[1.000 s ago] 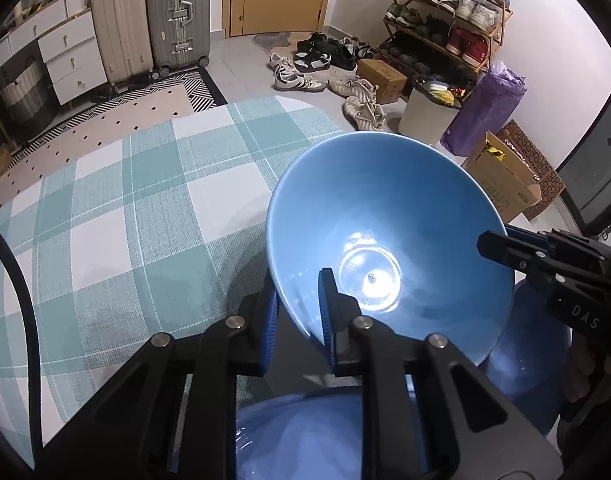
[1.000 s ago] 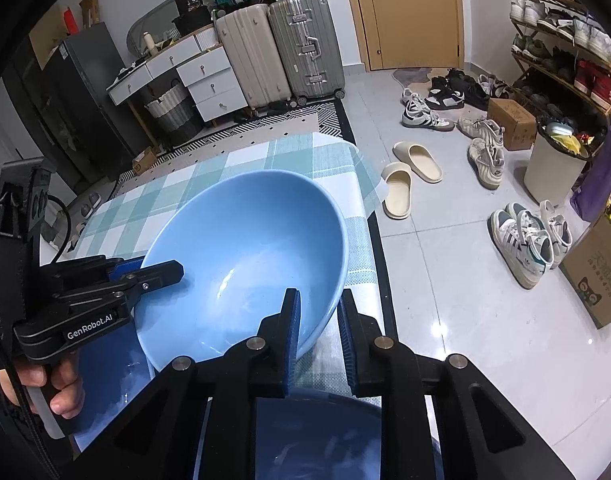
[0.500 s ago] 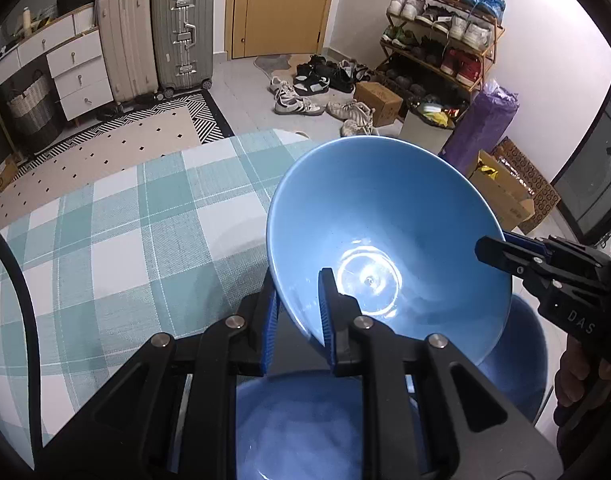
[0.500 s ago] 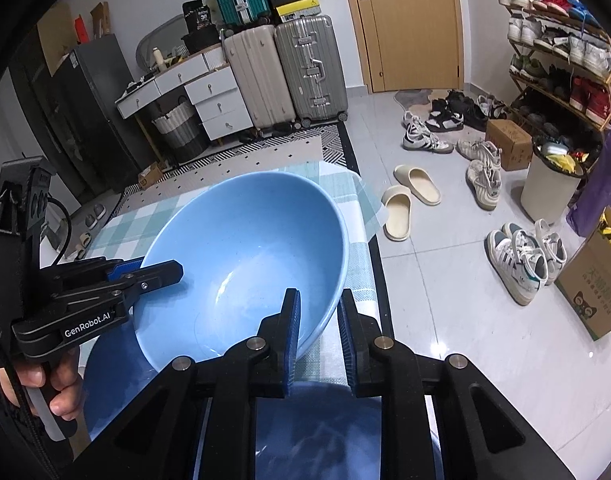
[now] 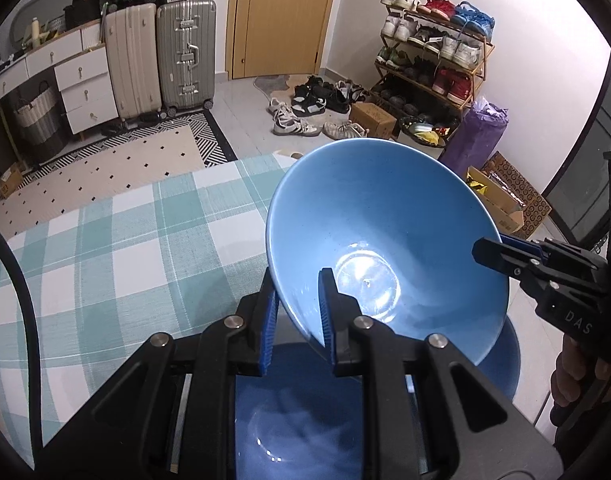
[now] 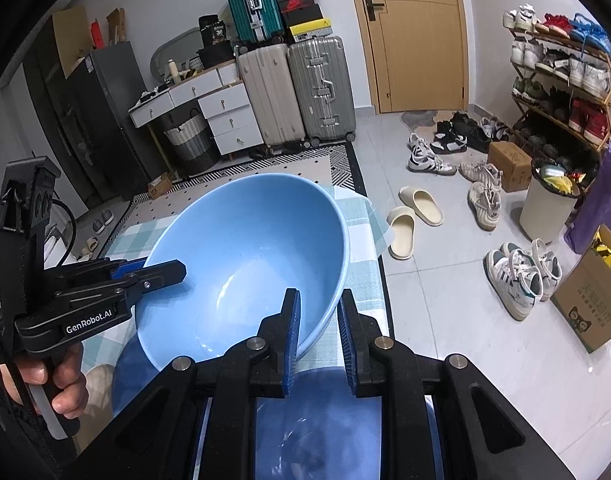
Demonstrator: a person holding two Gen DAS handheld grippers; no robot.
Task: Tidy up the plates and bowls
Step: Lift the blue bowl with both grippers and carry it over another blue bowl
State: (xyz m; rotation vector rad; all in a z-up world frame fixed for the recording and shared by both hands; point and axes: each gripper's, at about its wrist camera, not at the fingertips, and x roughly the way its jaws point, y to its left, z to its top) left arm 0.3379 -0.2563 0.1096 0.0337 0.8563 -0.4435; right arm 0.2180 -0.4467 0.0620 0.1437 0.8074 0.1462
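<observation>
A light blue bowl (image 5: 389,240) is held in the air between both grippers, above the checked tablecloth. My left gripper (image 5: 295,312) is shut on its near rim; it also shows at the left of the right wrist view (image 6: 161,274). My right gripper (image 6: 319,328) is shut on the opposite rim of the bowl (image 6: 249,256); it also shows at the right of the left wrist view (image 5: 501,256). Under the bowl lies a darker blue dish (image 5: 293,416), partly hidden by the gripper bodies, seen also in the right wrist view (image 6: 317,420).
The table carries a green and white checked cloth (image 5: 105,256), its right edge running next to the tiled floor (image 6: 445,300). Shoes, slippers (image 6: 419,204), a white bin (image 6: 549,208), cardboard boxes and a shoe rack (image 5: 433,64) stand on the floor. Suitcases (image 5: 161,56) line the far wall.
Both grippers have lifted the bowl higher above the table and tilted the view upward, showing more of the room. The grips on the rim are unchanged.
</observation>
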